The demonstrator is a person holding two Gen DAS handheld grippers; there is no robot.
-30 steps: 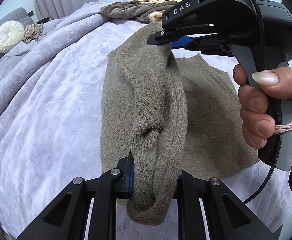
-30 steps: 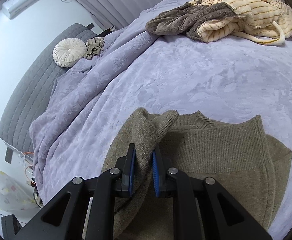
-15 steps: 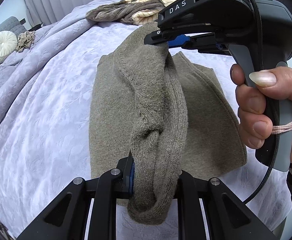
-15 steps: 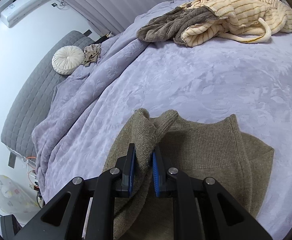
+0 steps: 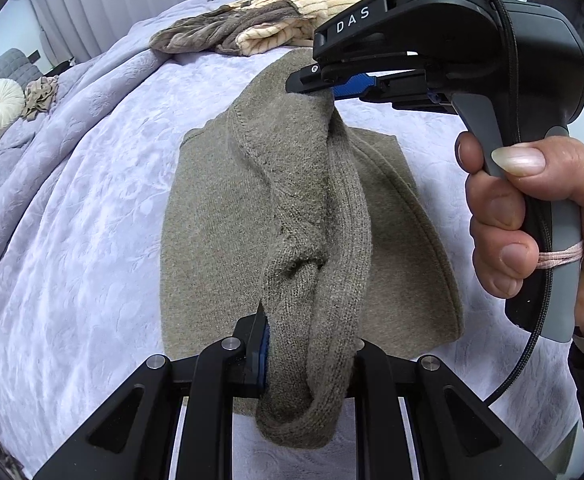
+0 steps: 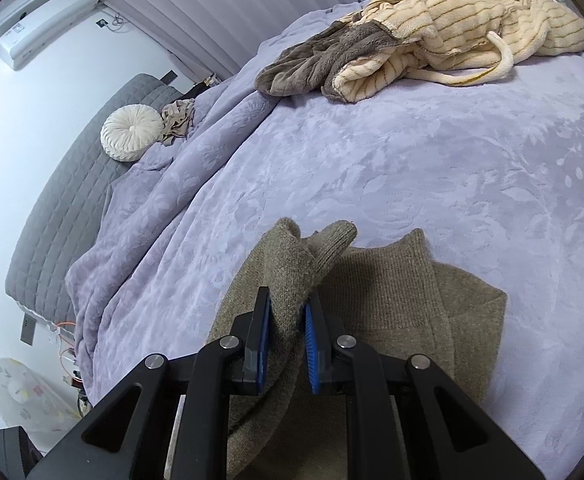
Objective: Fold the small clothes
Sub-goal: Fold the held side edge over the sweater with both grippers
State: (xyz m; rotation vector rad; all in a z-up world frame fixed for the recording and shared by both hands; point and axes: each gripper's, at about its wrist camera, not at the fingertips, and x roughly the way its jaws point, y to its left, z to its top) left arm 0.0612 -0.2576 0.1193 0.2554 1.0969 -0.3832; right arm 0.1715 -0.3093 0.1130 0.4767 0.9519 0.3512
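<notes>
An olive-brown knit sweater (image 5: pixel 220 216) lies on the lilac bedspread (image 5: pixel 72 200), with one edge lifted off it. My left gripper (image 5: pixel 303 344) is shut on the near end of the lifted edge. My right gripper (image 5: pixel 315 84), held by a hand, is shut on the far end. The fabric hangs as a raised fold between the two. In the right wrist view my right gripper (image 6: pixel 286 324) pinches the sweater (image 6: pixel 391 300) between blue pads, and the rest lies flat below.
A pile of brown and cream striped fleece clothes (image 6: pixel 411 44) lies at the far side of the bedspread (image 6: pixel 411 168). A round white cushion (image 6: pixel 132 132) and a small beige garment (image 6: pixel 178 120) sit by the grey headboard (image 6: pixel 72 200) at the left.
Both grippers have carried the held edge sideways across the sweater, so the flat part has shifted relative to them. Both grips are unchanged.
</notes>
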